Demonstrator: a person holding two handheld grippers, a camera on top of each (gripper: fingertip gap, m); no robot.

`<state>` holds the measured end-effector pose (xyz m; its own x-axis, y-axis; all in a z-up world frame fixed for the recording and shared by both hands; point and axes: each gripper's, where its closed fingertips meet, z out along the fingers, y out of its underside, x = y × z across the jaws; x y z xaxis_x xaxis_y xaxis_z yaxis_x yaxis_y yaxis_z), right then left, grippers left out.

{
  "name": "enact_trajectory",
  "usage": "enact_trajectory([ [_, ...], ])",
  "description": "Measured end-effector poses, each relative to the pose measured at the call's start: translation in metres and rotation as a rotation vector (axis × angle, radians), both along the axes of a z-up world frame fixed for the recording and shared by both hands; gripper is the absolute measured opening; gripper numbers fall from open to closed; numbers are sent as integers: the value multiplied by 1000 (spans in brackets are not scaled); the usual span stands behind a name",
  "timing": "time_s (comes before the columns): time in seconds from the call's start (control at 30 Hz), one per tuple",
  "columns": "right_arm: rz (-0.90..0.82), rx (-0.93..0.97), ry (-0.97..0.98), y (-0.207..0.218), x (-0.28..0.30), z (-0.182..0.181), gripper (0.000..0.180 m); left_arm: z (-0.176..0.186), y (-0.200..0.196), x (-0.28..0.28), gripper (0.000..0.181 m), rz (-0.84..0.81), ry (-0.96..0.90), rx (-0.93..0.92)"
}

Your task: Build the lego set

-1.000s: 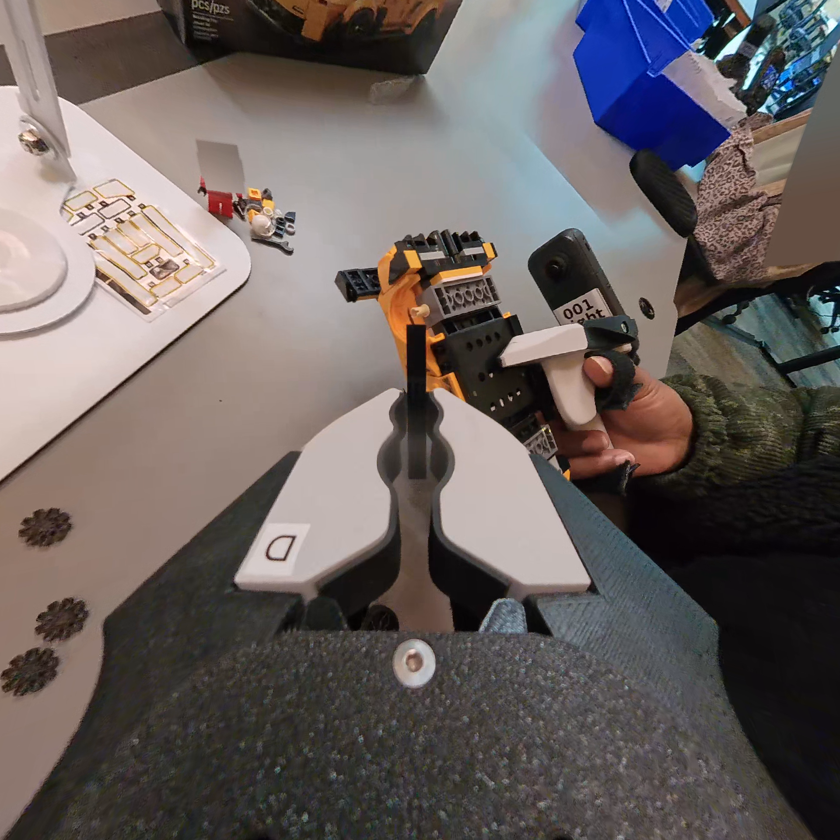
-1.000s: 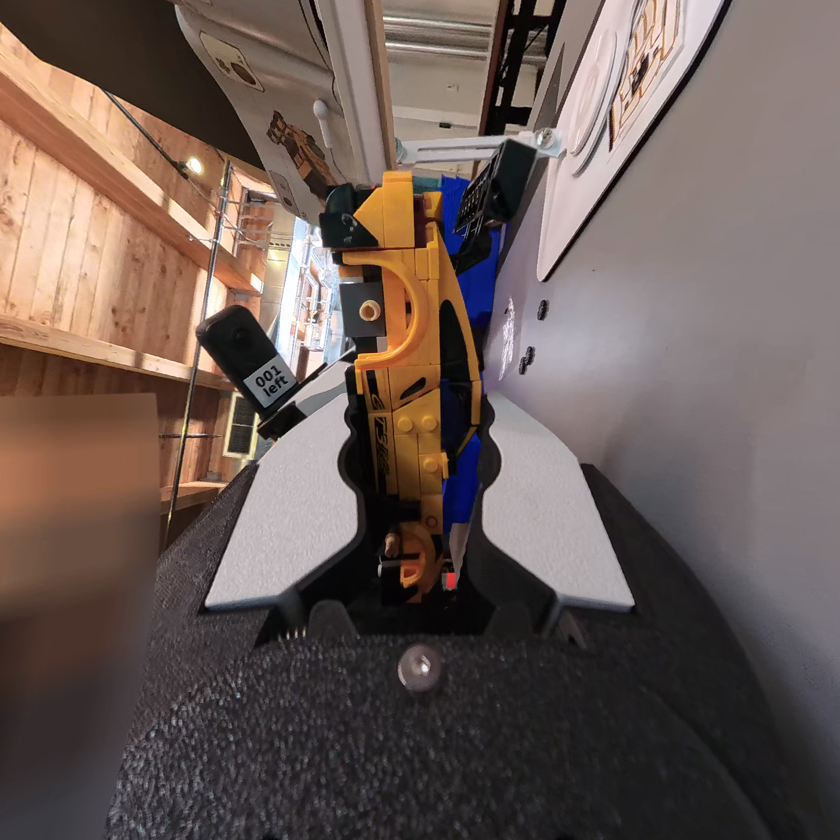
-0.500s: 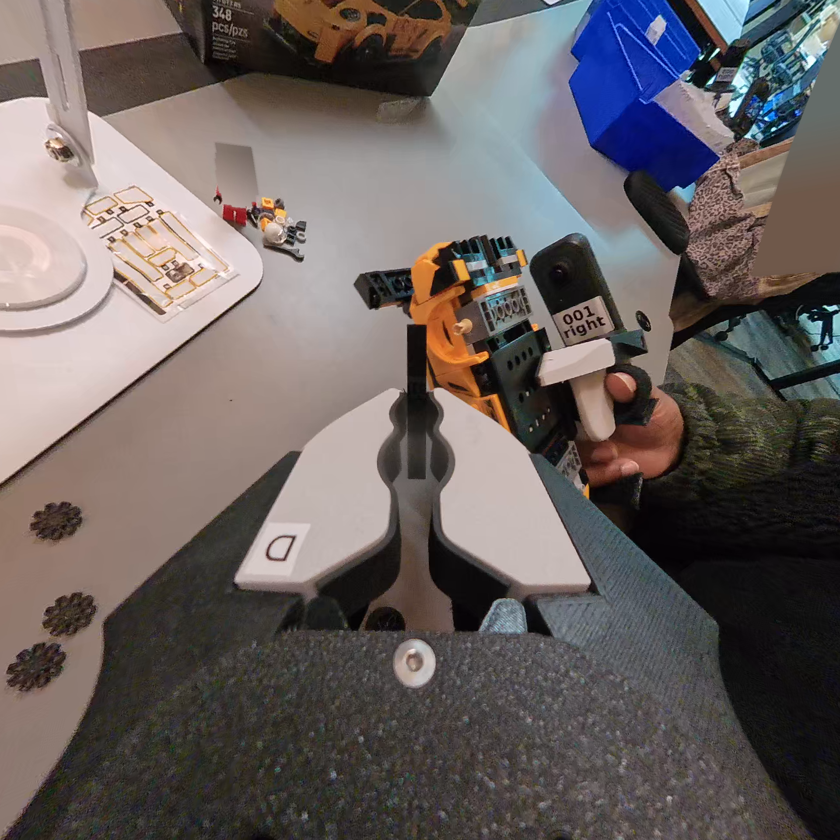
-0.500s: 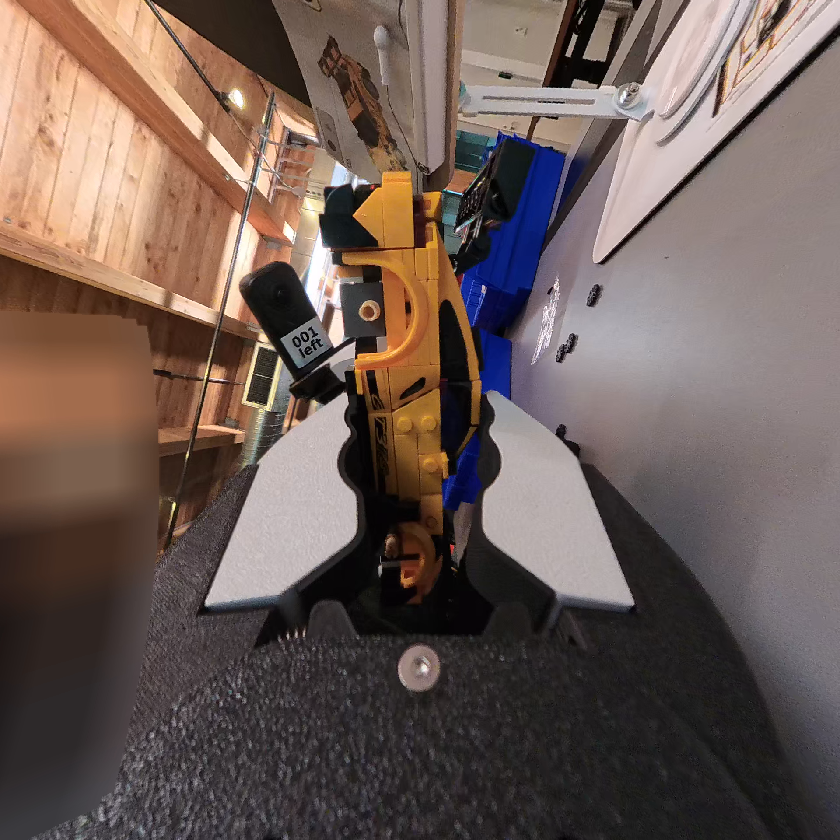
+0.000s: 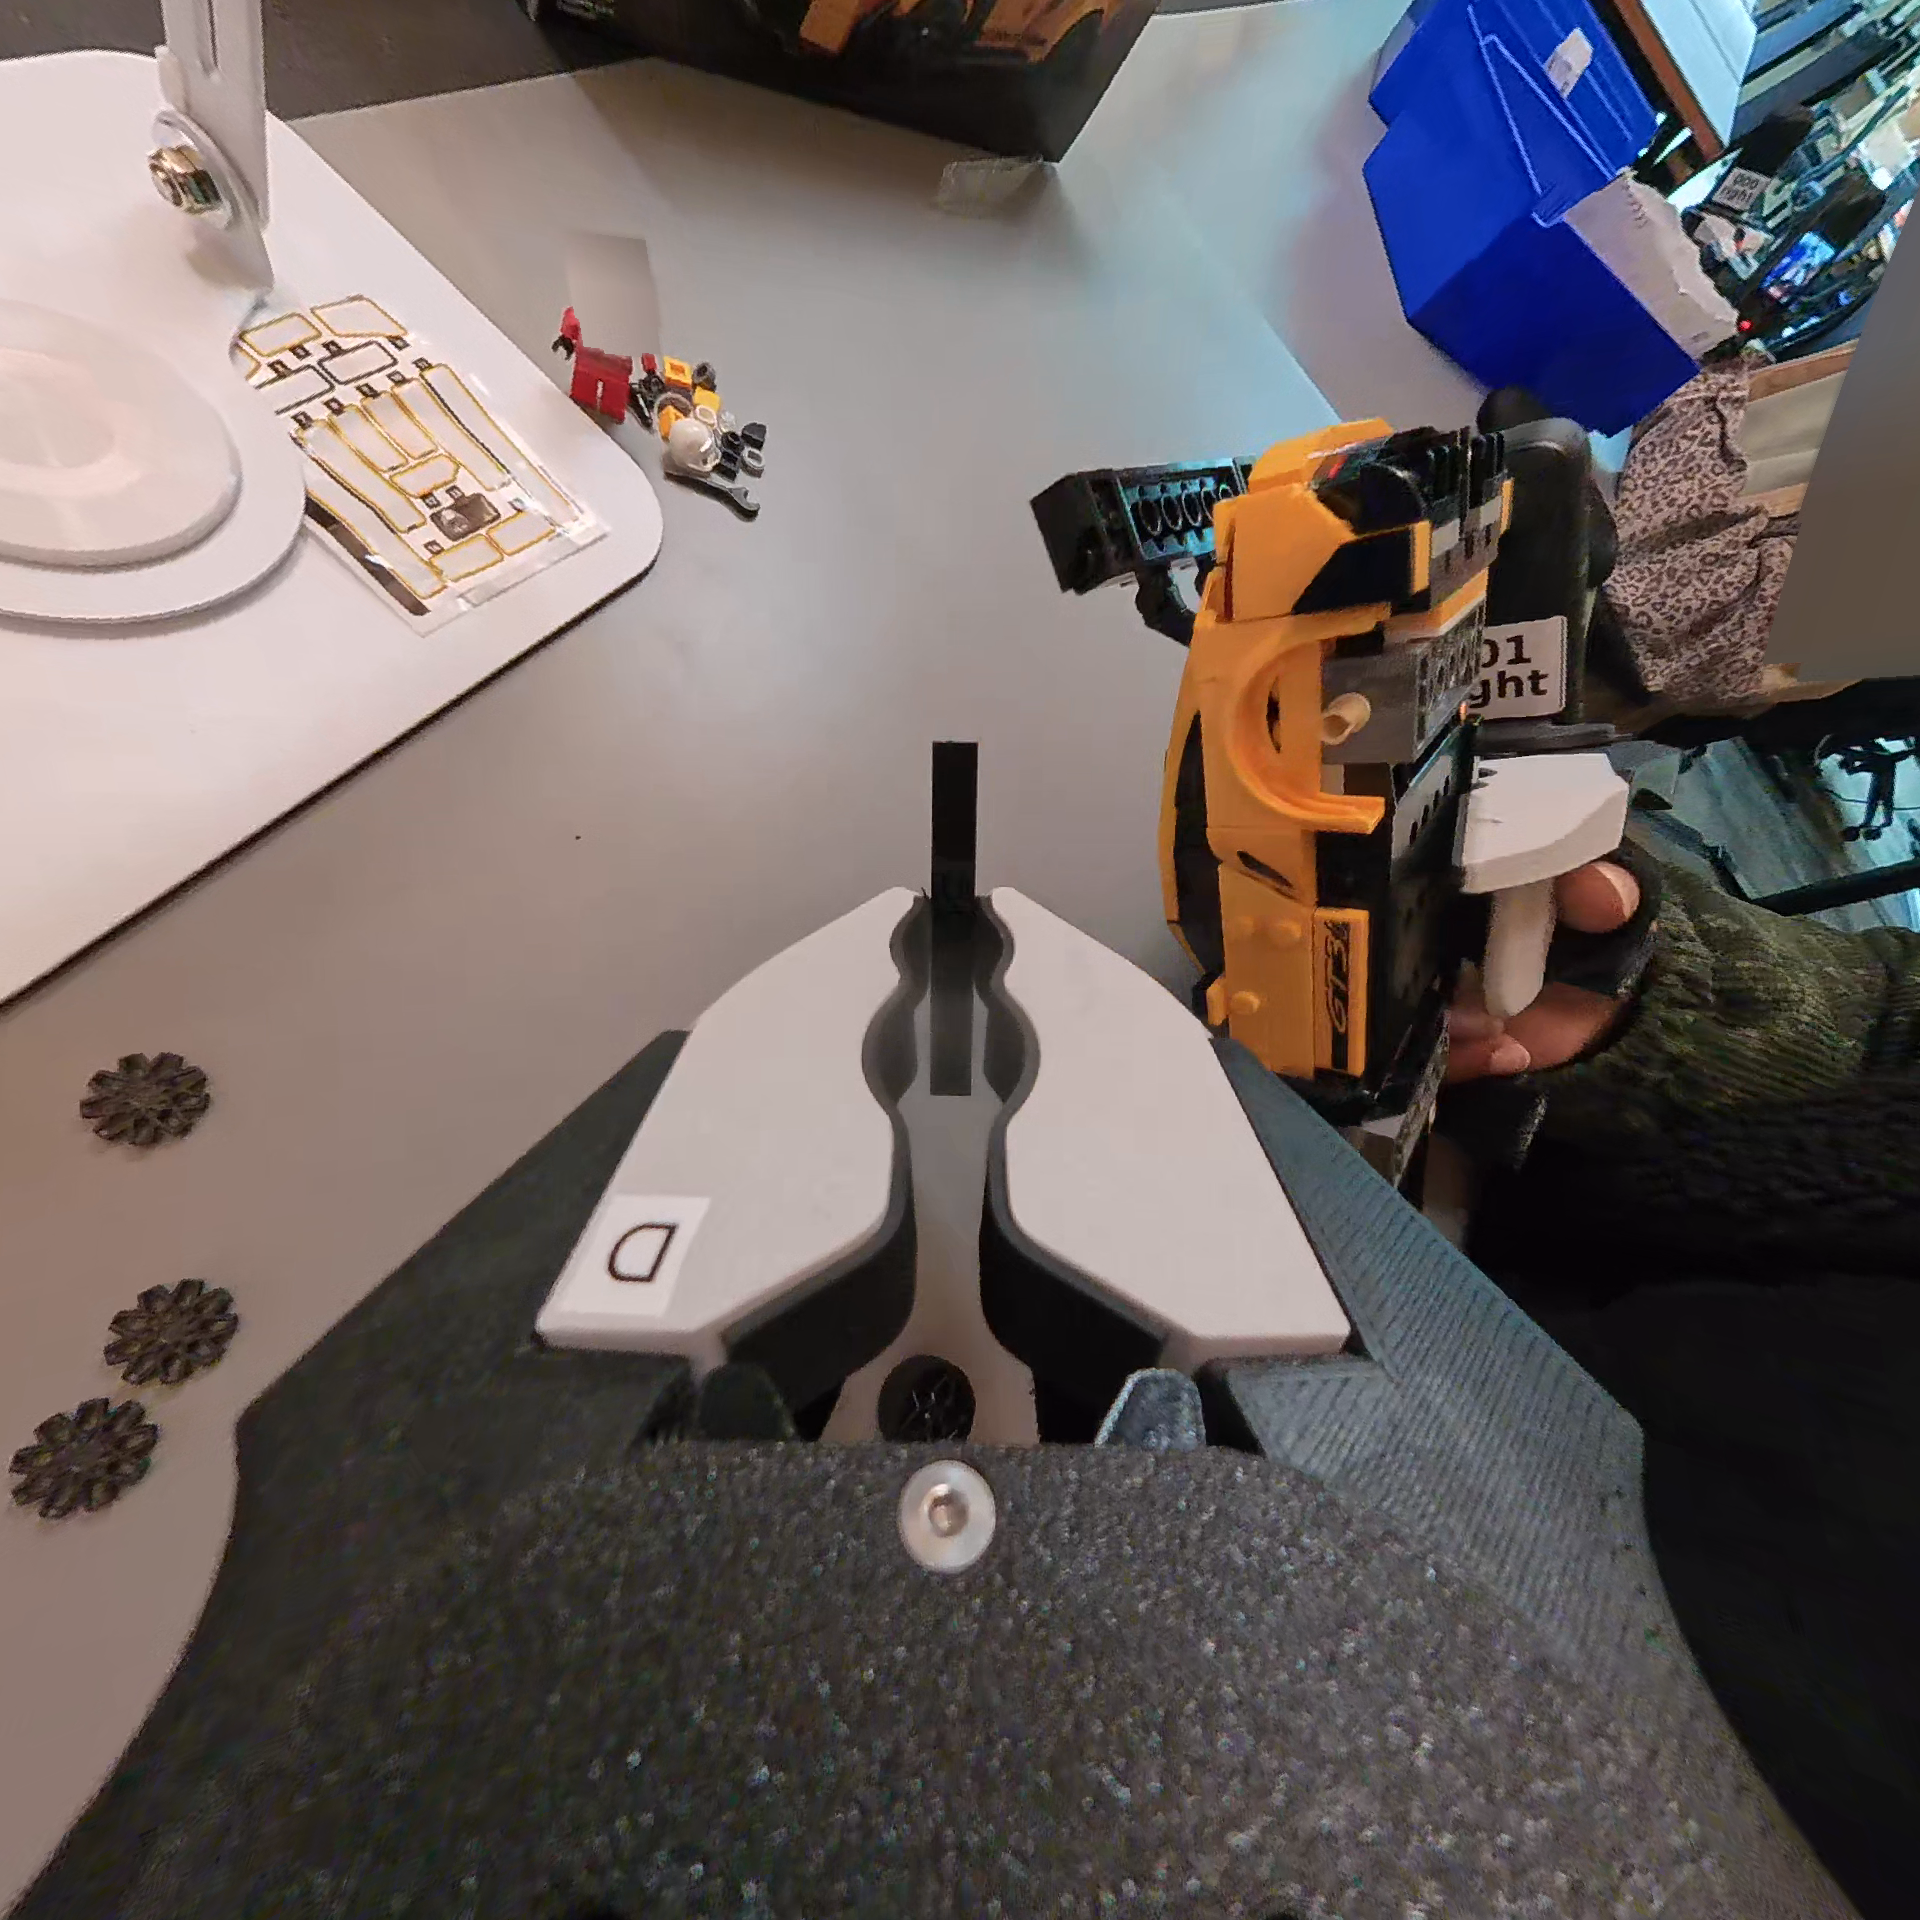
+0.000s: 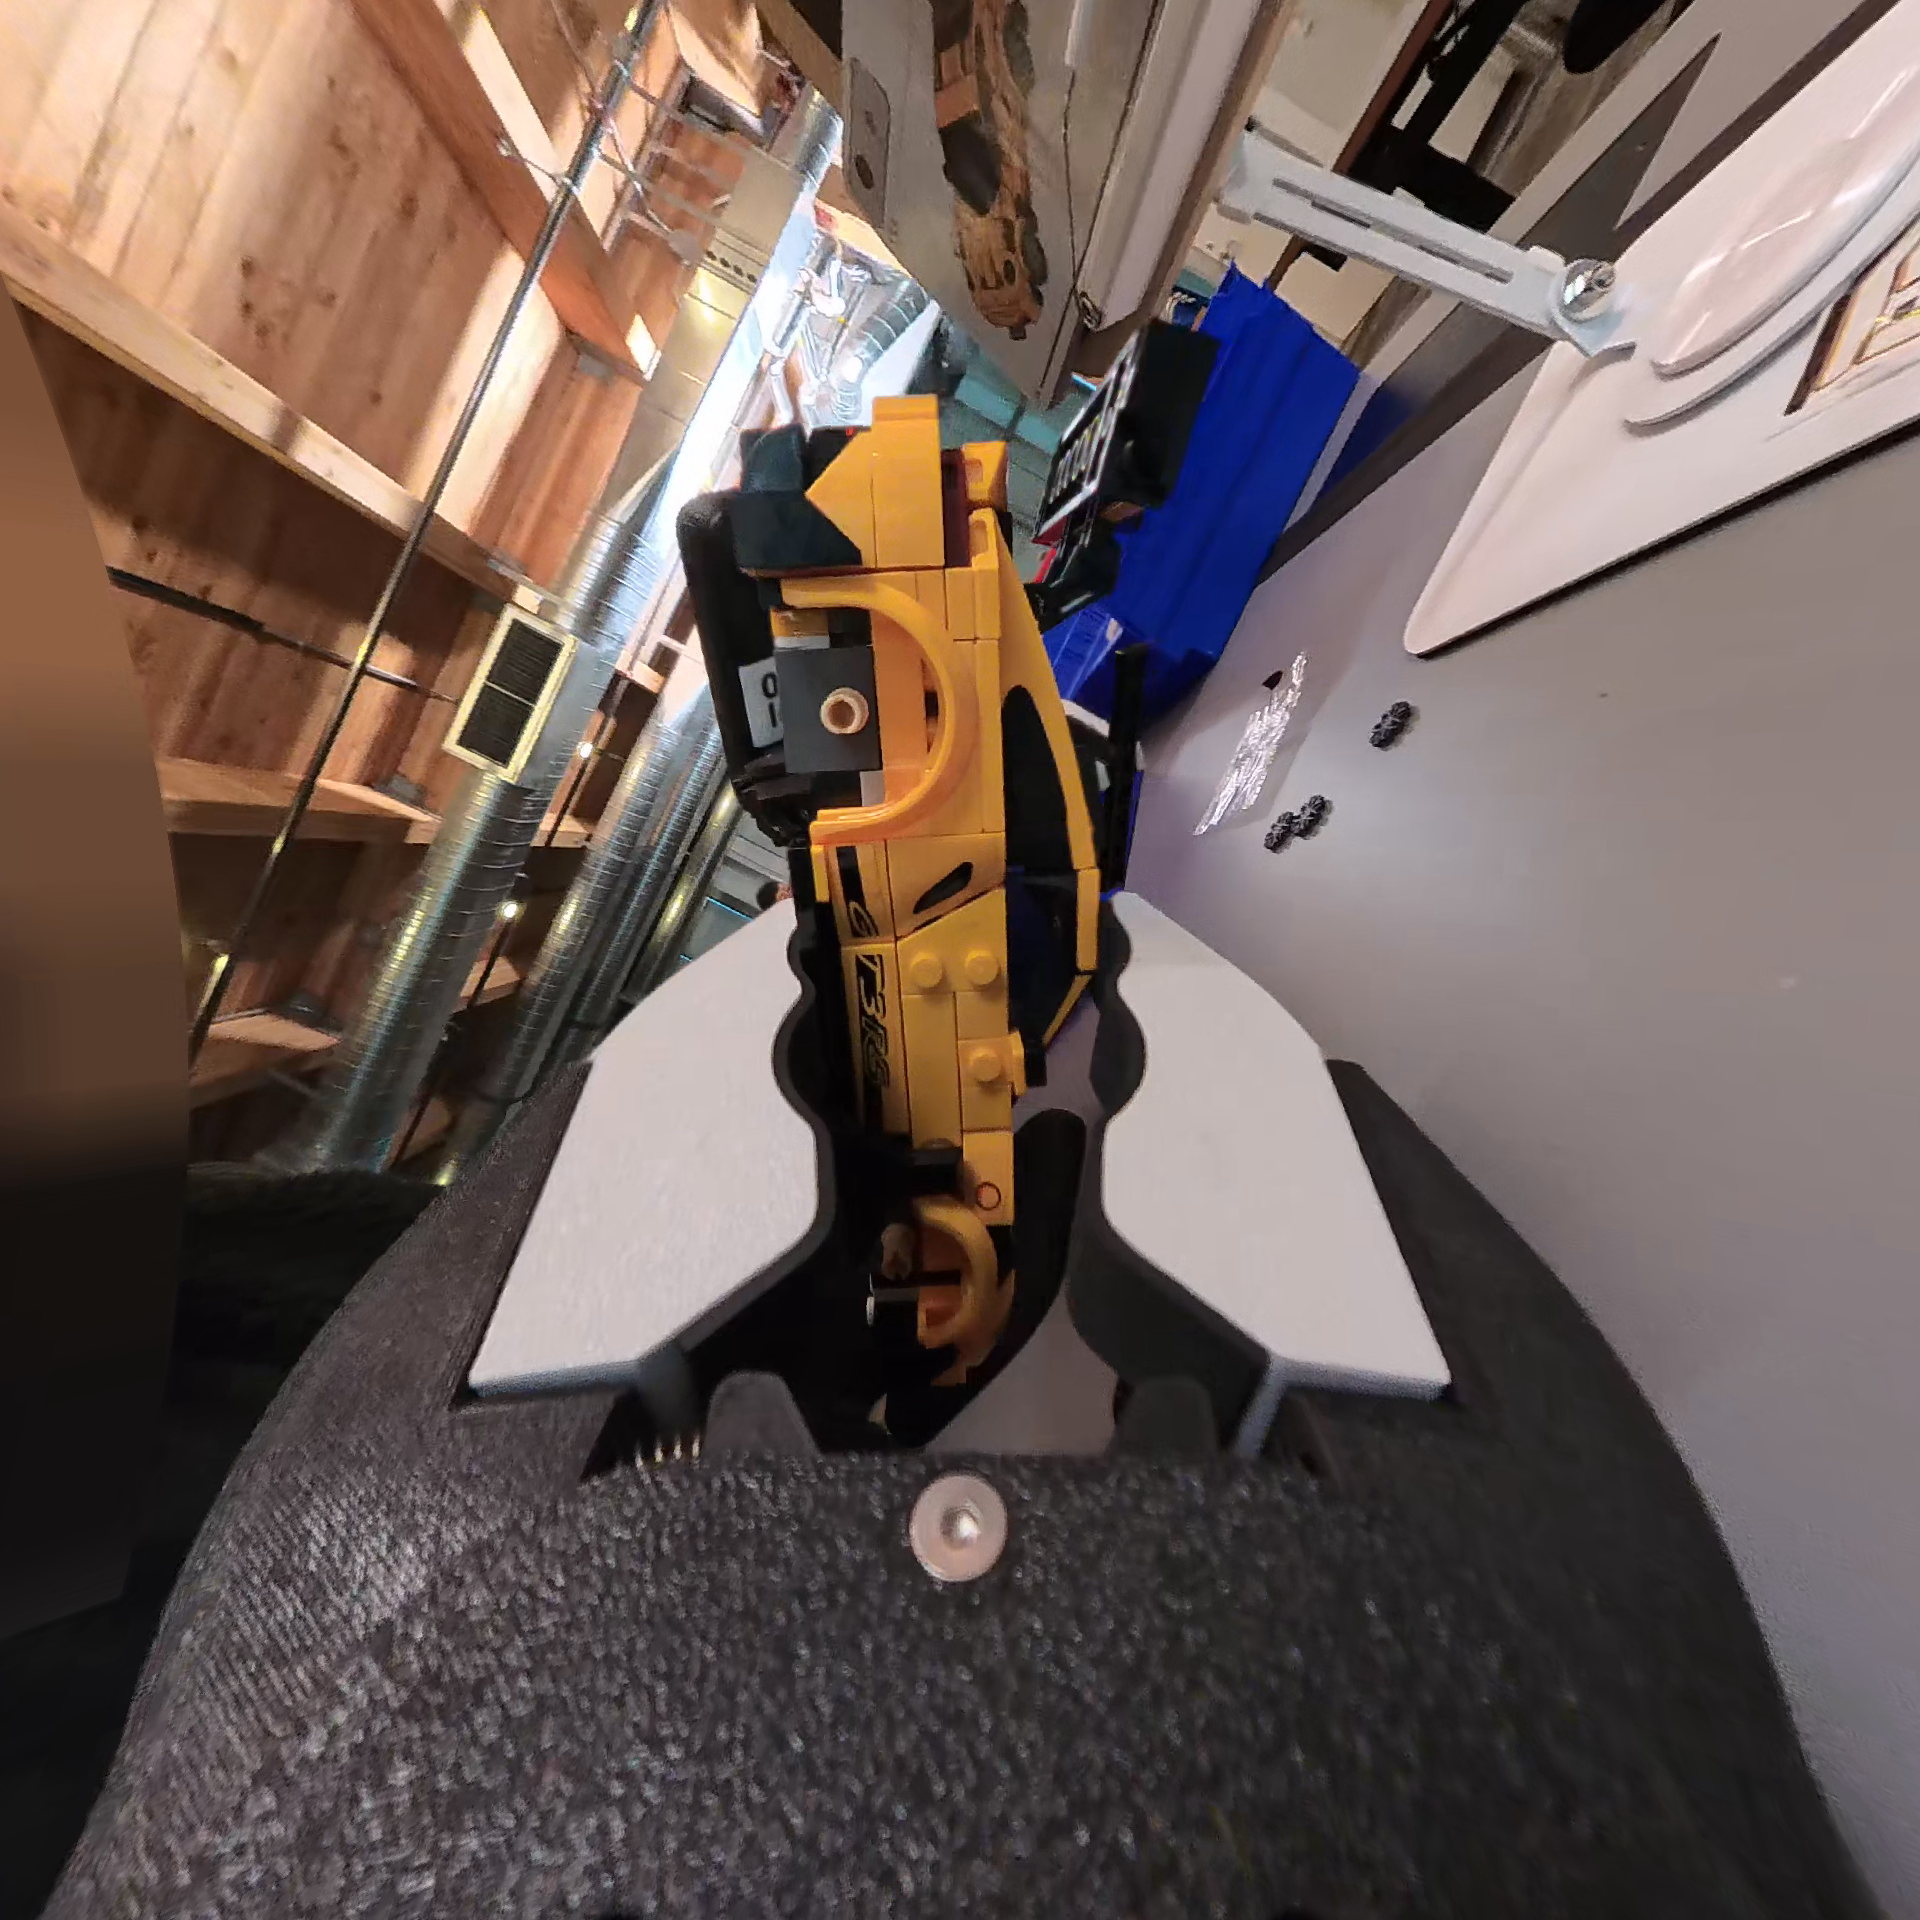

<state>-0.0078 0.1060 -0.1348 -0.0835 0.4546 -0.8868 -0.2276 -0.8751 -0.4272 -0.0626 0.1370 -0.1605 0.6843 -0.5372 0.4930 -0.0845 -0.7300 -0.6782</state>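
My left gripper (image 5: 953,896) is shut on a thin black lego strip (image 5: 953,821) that stands up between its fingertips above the grey table (image 5: 790,727). My right gripper (image 6: 961,935) is shut on a yellow and black lego car (image 6: 925,790), held on its side off the table with a wheel arch facing the camera. In the left wrist view the car (image 5: 1309,790) is to the right of the strip and apart from it, with the right gripper's white finger (image 5: 1538,821) and a person's hand (image 5: 1558,997) behind it.
A white mat (image 5: 208,675) with a sticker sheet (image 5: 405,447) and a metal stand (image 5: 213,135) lies at the left. Loose small lego parts (image 5: 675,405) lie mid-table. Black wheel rims (image 5: 145,1096) sit near the left edge. The set's box (image 5: 883,52) and blue bins (image 5: 1527,197) stand at the back. My hands' fingertips stand some 8 centimetres from each other.
The car in my right gripper has moved to the right of the black strip and turned its yellow side toward the left camera. The left gripper still holds the strip.
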Motion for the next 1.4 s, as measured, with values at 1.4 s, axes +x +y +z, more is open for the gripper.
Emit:
enact_trajectory([
  [1.4,93,-32,406,26,75,51,49,-79,18,-57,26,51,297,-84],
])
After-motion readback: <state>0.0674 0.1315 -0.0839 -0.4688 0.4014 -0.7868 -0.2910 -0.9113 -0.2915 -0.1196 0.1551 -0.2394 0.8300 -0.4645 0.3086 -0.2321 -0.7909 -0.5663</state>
